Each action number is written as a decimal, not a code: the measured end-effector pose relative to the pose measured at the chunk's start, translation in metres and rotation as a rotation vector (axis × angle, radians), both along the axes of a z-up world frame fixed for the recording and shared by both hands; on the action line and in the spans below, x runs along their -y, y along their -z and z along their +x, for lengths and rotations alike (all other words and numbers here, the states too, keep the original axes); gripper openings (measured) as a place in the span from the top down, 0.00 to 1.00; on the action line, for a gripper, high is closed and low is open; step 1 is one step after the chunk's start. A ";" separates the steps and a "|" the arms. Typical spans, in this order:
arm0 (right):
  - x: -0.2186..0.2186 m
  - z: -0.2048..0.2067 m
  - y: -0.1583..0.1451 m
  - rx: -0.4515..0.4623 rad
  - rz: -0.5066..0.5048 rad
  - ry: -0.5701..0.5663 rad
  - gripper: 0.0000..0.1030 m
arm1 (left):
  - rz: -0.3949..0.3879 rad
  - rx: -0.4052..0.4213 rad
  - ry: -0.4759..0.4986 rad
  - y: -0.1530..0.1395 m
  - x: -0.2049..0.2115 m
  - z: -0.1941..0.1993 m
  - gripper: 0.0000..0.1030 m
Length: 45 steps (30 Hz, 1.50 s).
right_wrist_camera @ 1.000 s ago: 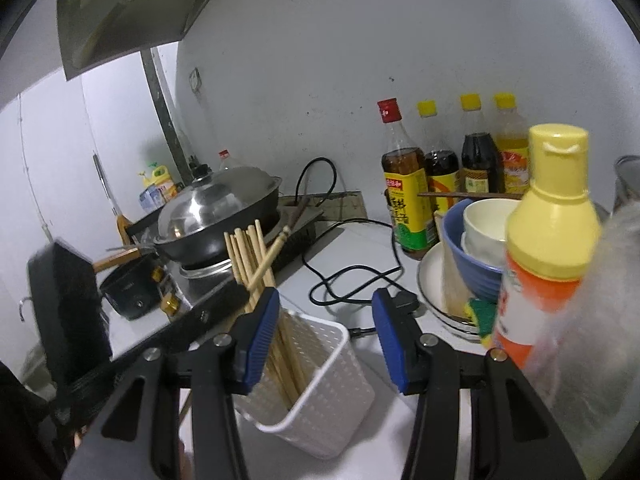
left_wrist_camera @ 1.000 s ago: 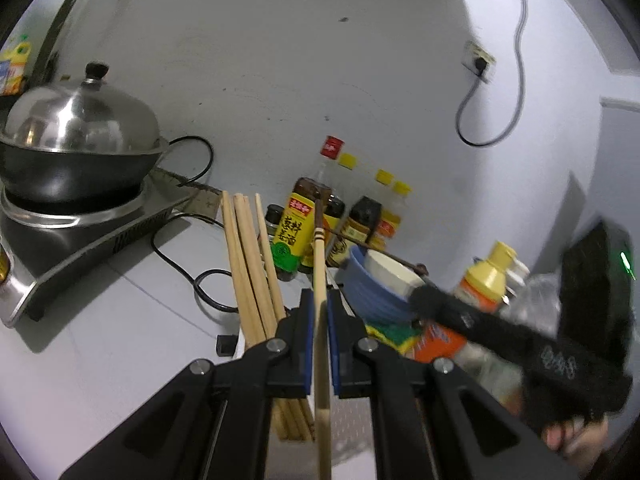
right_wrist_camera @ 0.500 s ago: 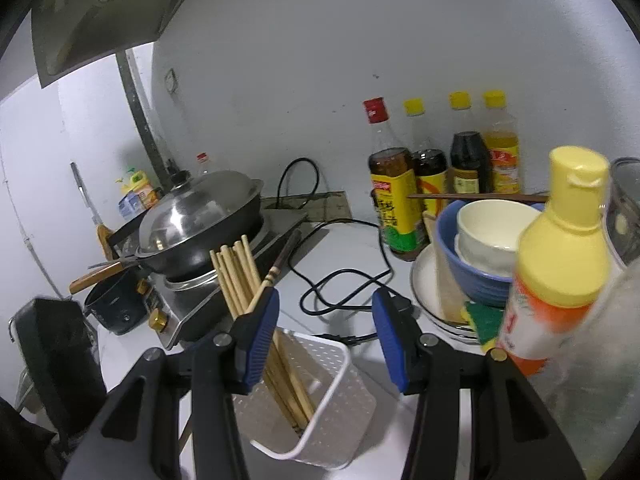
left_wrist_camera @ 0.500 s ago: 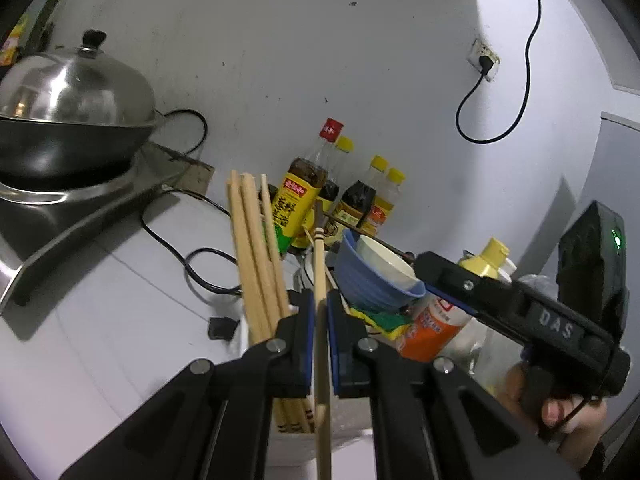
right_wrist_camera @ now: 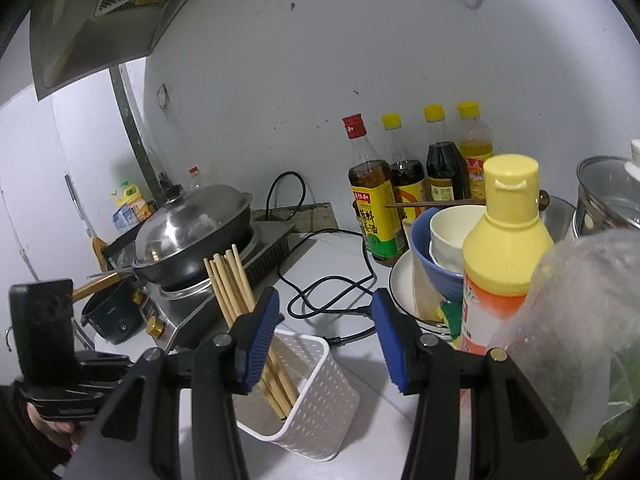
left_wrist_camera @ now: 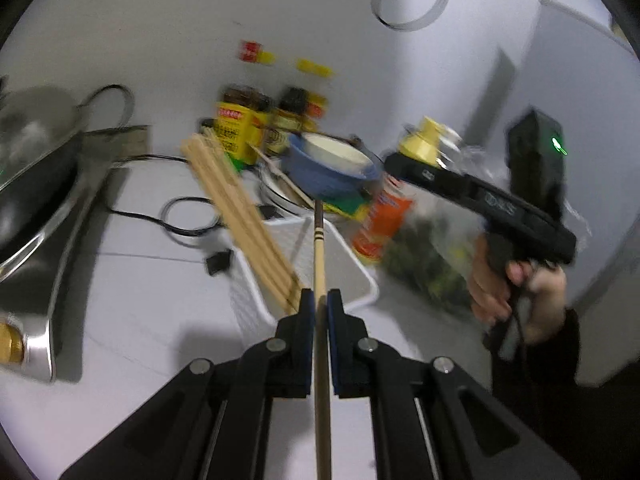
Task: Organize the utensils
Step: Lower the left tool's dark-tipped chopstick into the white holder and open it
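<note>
Tilting downward since a second ago, our left gripper (left_wrist_camera: 319, 306) is pinching a chopstick (left_wrist_camera: 319, 256) above the white basket's (left_wrist_camera: 362, 264) rim; our right gripper (right_wrist_camera: 326, 336) is hanging half-open, empty.

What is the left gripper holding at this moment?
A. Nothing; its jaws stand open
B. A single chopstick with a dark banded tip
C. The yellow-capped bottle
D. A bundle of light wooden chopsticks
B. The left gripper is shut on one chopstick, whose dark banded end points over the white basket, where the lighter chopsticks already stand.
</note>
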State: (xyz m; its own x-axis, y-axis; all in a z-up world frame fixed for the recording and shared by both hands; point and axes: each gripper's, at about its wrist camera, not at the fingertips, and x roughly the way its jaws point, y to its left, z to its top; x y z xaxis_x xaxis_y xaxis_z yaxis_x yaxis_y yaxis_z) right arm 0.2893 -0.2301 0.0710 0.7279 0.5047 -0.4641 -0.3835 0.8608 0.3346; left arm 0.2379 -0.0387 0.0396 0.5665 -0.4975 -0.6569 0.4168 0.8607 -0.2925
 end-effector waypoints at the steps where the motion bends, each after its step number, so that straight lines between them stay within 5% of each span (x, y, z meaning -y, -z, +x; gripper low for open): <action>1: 0.000 -0.001 0.000 0.000 0.006 0.000 0.55 | 0.009 -0.022 0.032 0.000 0.004 0.004 0.94; 12: 0.006 -0.017 -0.013 0.054 -0.029 0.011 0.55 | 0.156 -0.159 0.095 0.010 0.014 0.033 0.94; 22: 0.011 -0.026 -0.006 0.041 -0.077 0.052 0.55 | 0.218 -0.170 0.129 0.015 0.040 0.069 0.94; 36: 0.015 -0.053 -0.007 0.038 -0.078 0.052 0.55 | 0.207 0.036 -0.062 -0.039 0.020 0.073 0.84; 45: -0.006 -0.068 -0.011 0.035 -0.116 0.030 0.55 | 0.154 0.165 -0.164 -0.066 -0.015 0.010 0.64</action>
State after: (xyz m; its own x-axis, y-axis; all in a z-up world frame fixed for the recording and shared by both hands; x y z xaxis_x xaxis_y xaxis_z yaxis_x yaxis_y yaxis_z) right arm 0.2210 -0.2239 0.0819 0.7585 0.4273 -0.4921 -0.3670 0.9040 0.2193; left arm 0.2476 -0.0241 0.1056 0.7367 -0.2916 -0.6101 0.2992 0.9497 -0.0926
